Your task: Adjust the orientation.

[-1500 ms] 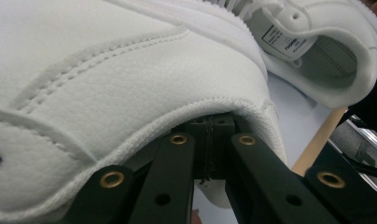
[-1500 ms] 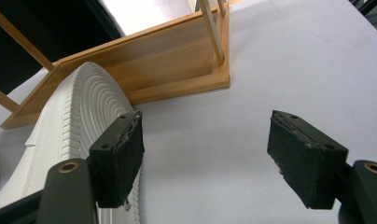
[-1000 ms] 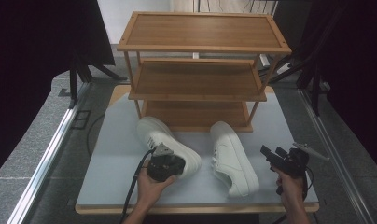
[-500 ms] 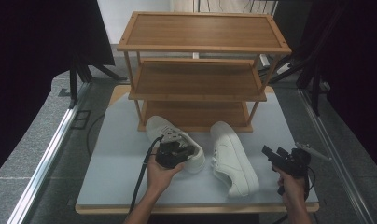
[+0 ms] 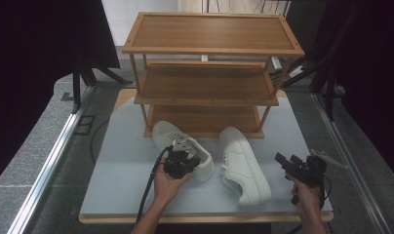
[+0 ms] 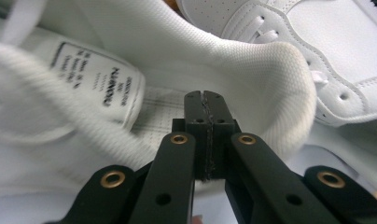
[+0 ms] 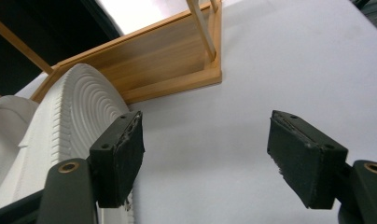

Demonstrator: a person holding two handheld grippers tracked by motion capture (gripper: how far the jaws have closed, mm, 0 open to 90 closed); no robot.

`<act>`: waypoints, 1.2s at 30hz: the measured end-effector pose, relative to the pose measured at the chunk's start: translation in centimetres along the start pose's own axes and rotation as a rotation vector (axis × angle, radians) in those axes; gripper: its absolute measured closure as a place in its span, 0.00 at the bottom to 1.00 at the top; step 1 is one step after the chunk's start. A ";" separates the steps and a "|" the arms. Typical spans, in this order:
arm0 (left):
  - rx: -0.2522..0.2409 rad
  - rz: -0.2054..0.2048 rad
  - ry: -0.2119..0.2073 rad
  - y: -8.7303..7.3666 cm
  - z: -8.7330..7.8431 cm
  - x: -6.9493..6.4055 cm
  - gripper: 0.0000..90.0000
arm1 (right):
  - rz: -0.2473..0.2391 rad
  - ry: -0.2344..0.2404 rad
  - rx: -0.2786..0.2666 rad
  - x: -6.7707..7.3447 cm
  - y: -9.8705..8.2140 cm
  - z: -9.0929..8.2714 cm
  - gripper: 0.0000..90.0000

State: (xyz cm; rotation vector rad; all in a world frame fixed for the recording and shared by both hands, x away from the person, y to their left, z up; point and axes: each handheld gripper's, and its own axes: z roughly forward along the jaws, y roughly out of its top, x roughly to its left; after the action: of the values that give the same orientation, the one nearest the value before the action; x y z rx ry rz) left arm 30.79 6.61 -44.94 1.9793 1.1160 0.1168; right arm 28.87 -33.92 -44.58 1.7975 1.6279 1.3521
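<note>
We see the left gripper (image 5: pixel 184 155) with jaws pressed together inside the left shoe (image 5: pixel 181 146) at the table's (image 5: pixel 122 165) six o'clock, the open-jawed right gripper (image 5: pixel 287 163) waiting at four o'clock beside the right shoe (image 5: pixel 244 165).

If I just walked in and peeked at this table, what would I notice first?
Probably the two white lace-up sneakers lying on the pale grey table top: the left sneaker and the right sneaker. Right behind them stands a three-tier wooden shoe rack, all its shelves bare. You'd also spot the black left gripper with its jaws shut at the left sneaker's opening, and the black right gripper open beside the other shoe.
</note>
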 end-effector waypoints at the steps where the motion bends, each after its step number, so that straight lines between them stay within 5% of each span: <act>1: 0.005 0.002 -0.006 -0.1 -0.2 0.1 1.00 | 0.002 0.001 0.000 0.0 0.0 0.0 0.30; 11: 0.041 0.053 0.014 -1.5 -2.2 0.2 1.00 | 0.017 0.002 -0.007 -0.3 0.0 -0.4 0.30; 23: 0.072 0.017 0.007 -4.6 -5.7 2.5 1.00 | 0.028 0.002 -0.008 -0.4 0.0 -0.4 0.30; 27: 0.067 -0.006 0.021 -5.0 -5.7 2.9 1.00 | 0.028 -0.002 0.000 -0.4 -0.1 -0.2 0.30; 36: 0.061 0.024 0.012 -3.7 -4.7 1.8 1.00 | 0.031 -0.002 0.008 -0.4 -0.2 0.0 0.30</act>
State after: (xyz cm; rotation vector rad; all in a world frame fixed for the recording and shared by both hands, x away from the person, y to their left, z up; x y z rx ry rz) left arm 27.33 11.81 -45.01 2.0489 1.1158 0.1085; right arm 28.82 -34.19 -44.95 1.8350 1.6130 1.3583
